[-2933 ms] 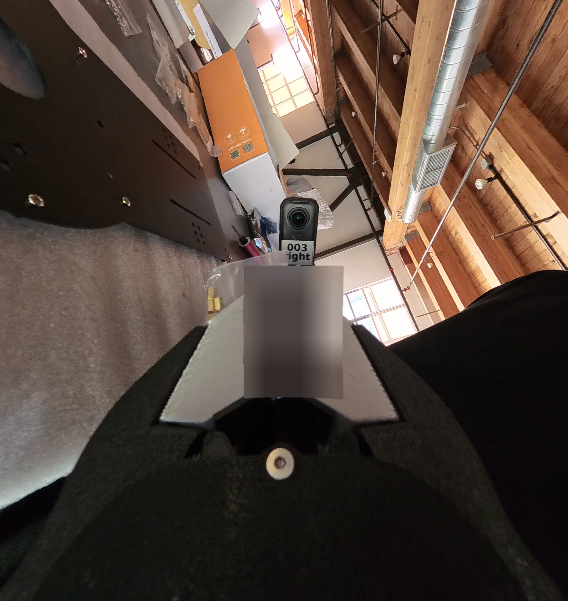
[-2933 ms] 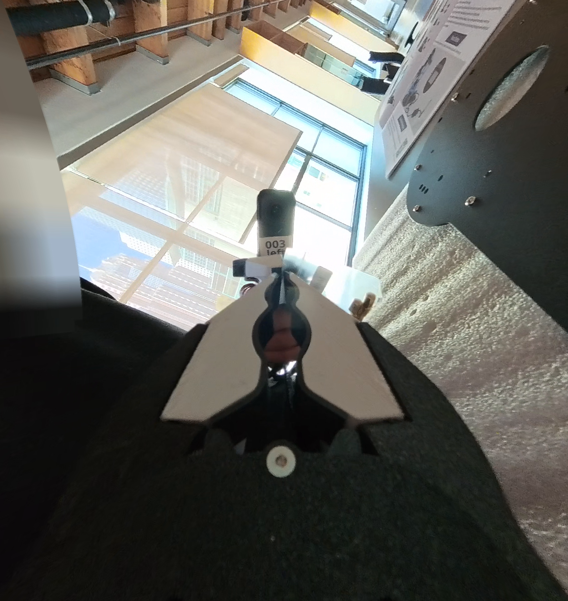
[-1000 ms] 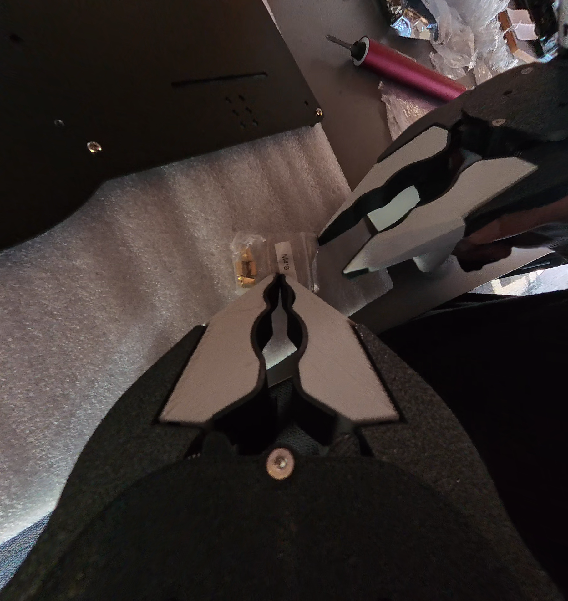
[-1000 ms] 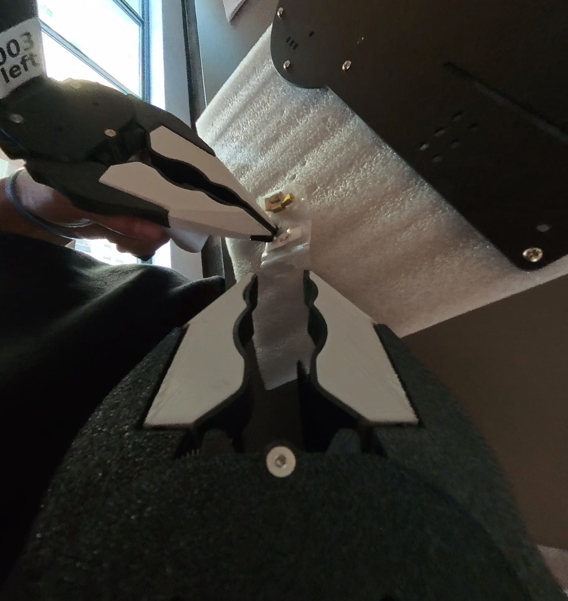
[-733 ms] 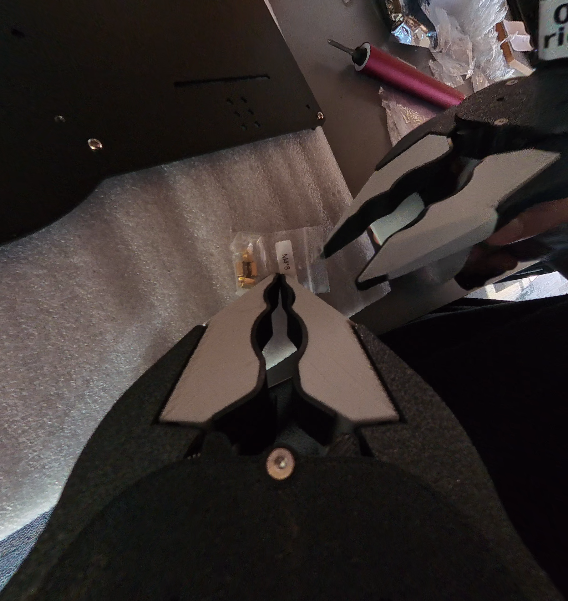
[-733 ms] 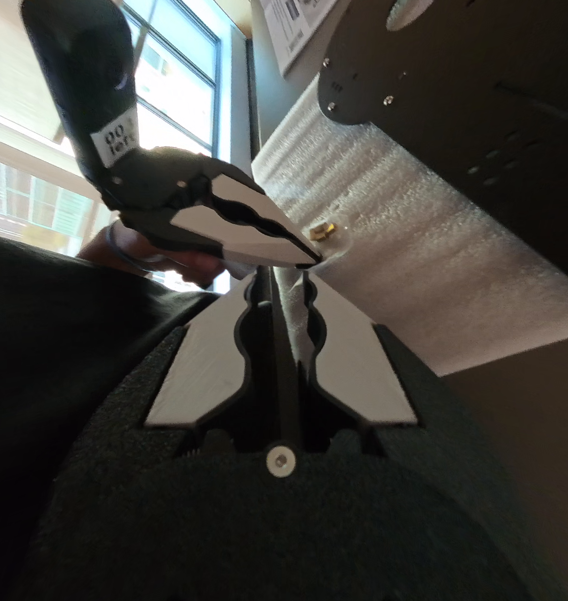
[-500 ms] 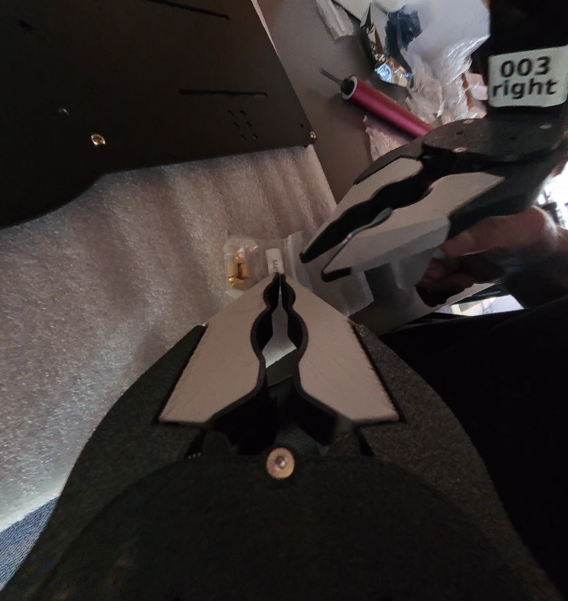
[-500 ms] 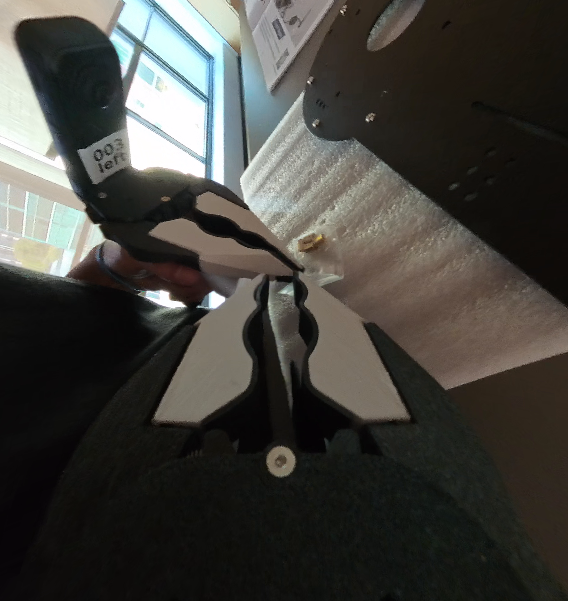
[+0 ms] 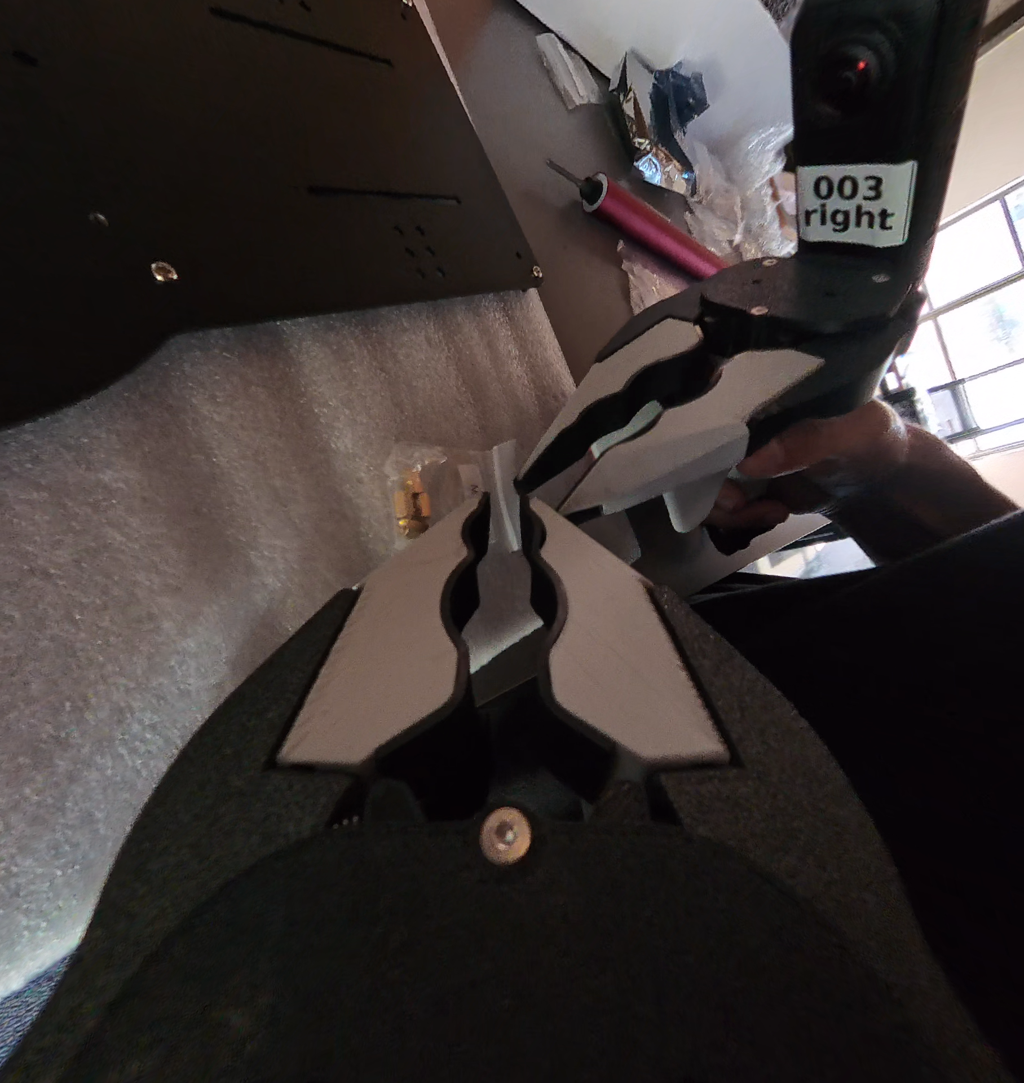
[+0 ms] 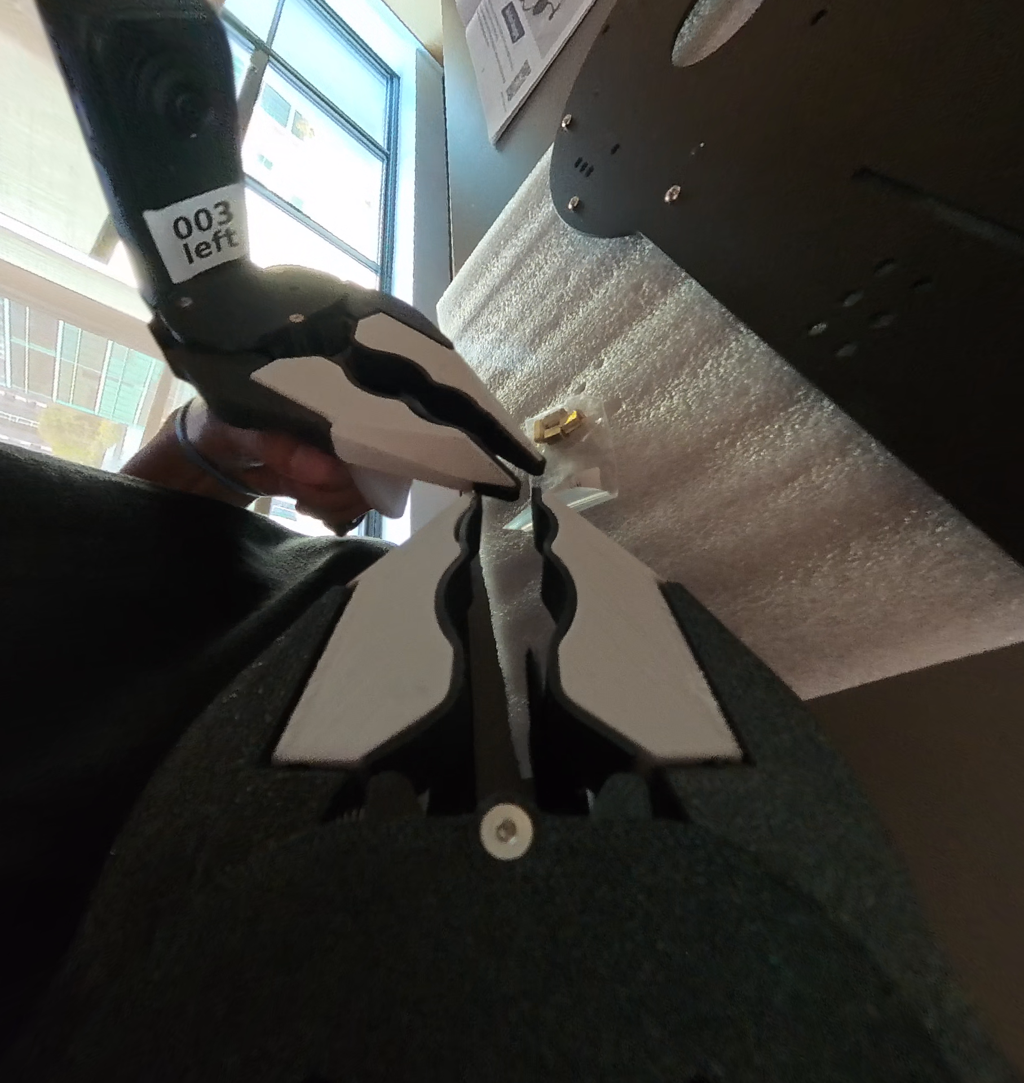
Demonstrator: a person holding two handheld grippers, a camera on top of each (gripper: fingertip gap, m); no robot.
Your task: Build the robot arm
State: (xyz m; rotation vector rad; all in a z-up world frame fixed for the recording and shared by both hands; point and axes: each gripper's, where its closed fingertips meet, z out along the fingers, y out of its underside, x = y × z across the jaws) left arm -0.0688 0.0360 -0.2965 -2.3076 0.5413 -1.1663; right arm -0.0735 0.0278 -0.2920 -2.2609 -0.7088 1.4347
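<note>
**Two grippers at a small parts bag**

The clear plastic bag [image 9: 439,486] of brass fittings [image 9: 411,511] lies on white foam sheet [image 9: 146,557], below a black metal plate [image 9: 205,176]. Left gripper [image 9: 505,505] and right gripper [image 10: 505,495] — tips narrowly parted — meet at the bag's near edge; whether either pinches it, I cannot tell.

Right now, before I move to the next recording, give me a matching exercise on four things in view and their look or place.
Things:
1. clear bag
2. pink cylinder
3. black plate
4. foam sheet

Descriptions:
A. white, runs under the plate's edge
B. holds brass parts
C. dark, with slots and holes
D. lies on the grey table, beyond the foam

Pairs: 1-B, 2-D, 3-C, 4-A
</note>
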